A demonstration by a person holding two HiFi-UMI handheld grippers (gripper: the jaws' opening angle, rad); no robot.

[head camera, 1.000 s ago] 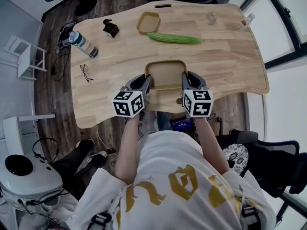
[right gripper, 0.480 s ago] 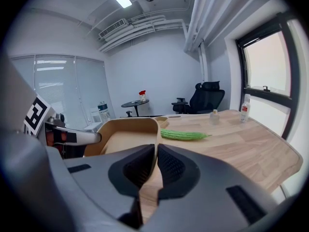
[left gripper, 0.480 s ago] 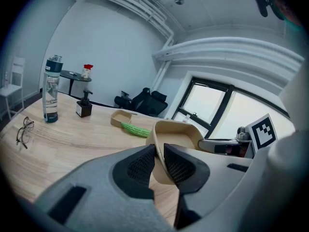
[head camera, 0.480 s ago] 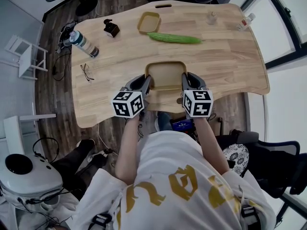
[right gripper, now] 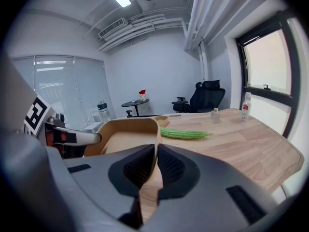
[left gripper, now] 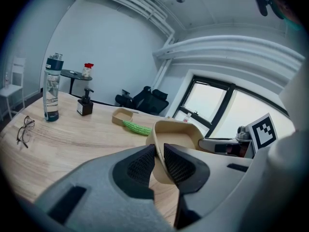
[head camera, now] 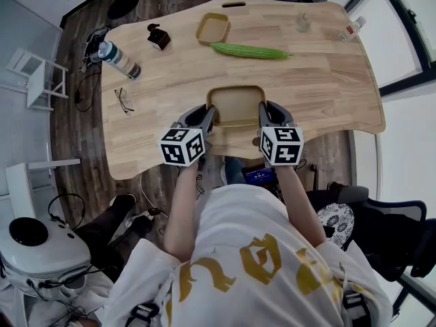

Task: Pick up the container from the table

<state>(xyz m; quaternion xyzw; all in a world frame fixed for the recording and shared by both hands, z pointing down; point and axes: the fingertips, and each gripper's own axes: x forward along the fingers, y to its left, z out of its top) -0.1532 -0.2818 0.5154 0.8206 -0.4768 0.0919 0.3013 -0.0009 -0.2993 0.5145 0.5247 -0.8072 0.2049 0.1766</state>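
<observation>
A tan rectangular container point(head camera: 236, 105) is gripped from both sides near the table's front edge. My left gripper point(head camera: 208, 118) is shut on its left wall, and the thin rim stands between the ribbed pads in the left gripper view, container point(left gripper: 177, 132), gripper point(left gripper: 160, 161). On the right wall my right gripper point(head camera: 262, 116) is shut the same way, container point(right gripper: 126, 132), gripper point(right gripper: 156, 165). The container looks empty and seems to hang just above the wooden table point(head camera: 327, 80).
Behind the container lie a long green gourd point(head camera: 248, 50) and a smaller tan container point(head camera: 212, 28). A water bottle point(head camera: 118, 59), glasses point(head camera: 122, 101) and a black pump bottle point(head camera: 158, 38) sit at the left. Two small bottles point(head camera: 302, 24) point(head camera: 351, 28) stand at the far right.
</observation>
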